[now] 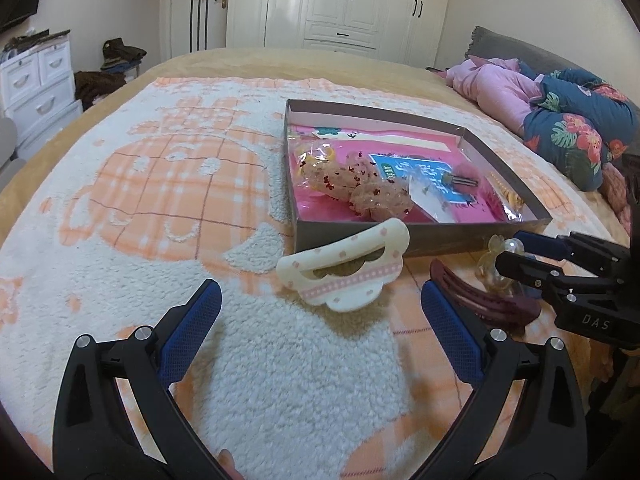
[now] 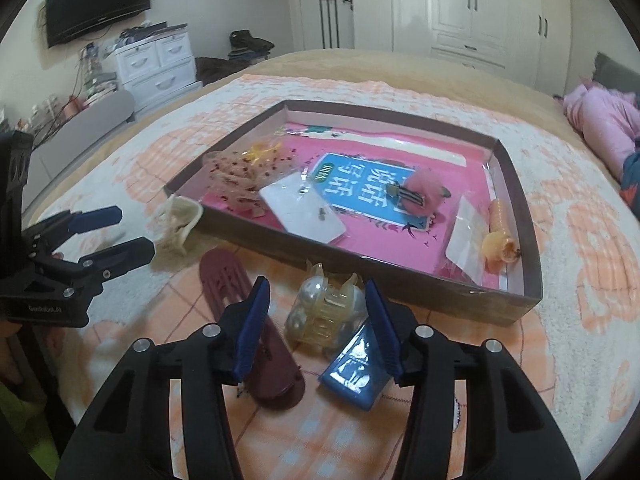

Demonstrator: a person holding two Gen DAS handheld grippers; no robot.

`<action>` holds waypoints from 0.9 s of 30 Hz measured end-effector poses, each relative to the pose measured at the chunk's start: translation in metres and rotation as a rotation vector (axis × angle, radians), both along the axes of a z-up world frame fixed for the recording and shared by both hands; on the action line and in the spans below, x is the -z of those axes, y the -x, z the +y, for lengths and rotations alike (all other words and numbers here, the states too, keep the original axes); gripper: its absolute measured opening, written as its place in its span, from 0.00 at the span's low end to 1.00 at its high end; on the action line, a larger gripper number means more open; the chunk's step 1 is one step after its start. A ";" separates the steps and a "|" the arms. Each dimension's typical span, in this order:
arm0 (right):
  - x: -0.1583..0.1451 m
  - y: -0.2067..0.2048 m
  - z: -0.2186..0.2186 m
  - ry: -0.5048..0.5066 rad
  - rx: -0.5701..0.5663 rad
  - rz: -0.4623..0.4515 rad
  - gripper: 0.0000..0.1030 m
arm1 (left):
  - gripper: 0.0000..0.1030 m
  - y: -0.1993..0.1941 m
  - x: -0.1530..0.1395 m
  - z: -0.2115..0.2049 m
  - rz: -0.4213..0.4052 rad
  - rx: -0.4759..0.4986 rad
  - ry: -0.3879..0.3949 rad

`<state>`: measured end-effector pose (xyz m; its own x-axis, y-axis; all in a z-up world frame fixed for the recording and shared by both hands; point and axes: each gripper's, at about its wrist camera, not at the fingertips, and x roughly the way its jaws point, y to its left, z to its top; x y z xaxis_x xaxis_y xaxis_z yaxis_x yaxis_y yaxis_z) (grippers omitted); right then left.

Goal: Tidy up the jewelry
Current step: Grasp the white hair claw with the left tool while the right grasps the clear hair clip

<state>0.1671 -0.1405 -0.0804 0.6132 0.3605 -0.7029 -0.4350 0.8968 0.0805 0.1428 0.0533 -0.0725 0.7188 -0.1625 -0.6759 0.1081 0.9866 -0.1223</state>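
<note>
A shallow brown box (image 2: pixel 400 271) with a pink bottom lies on the blanket and holds scrunchies (image 1: pixel 352 184), a pink pompom clip (image 2: pixel 420 192) and small packets. A cream hair claw (image 1: pixel 344 268) lies in front of it, just ahead of my open, empty left gripper (image 1: pixel 320 304). My right gripper (image 2: pixel 316 300) is open around a clear yellow pearl hair claw (image 2: pixel 324 312), not clamped. A maroon hair clip (image 2: pixel 248 320) and a blue clip (image 2: pixel 356 364) lie beside it.
The white-and-orange fleece blanket (image 1: pixel 160 184) covers the bed. Pink and floral bedding (image 1: pixel 560 120) is piled at the right. White drawers (image 2: pixel 156 64), a TV (image 2: pixel 96 0) and wardrobes (image 1: pixel 340 4) stand beyond the bed.
</note>
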 end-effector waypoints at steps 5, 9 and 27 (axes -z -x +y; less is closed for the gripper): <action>0.006 -0.007 -0.001 -0.016 0.012 0.028 0.43 | 0.89 -0.011 0.005 -0.001 0.031 0.004 0.054; 0.008 -0.007 0.003 -0.014 -0.001 0.030 0.34 | 0.89 -0.020 0.009 0.002 0.057 0.002 0.107; -0.008 0.016 0.003 -0.003 -0.008 -0.071 0.33 | 0.66 -0.034 0.016 0.003 0.096 0.020 0.226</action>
<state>0.1516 -0.1375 -0.0728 0.6588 0.3681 -0.6562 -0.4471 0.8930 0.0520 0.1769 0.0562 -0.0885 0.6479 -0.3305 -0.6863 0.1042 0.9309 -0.3500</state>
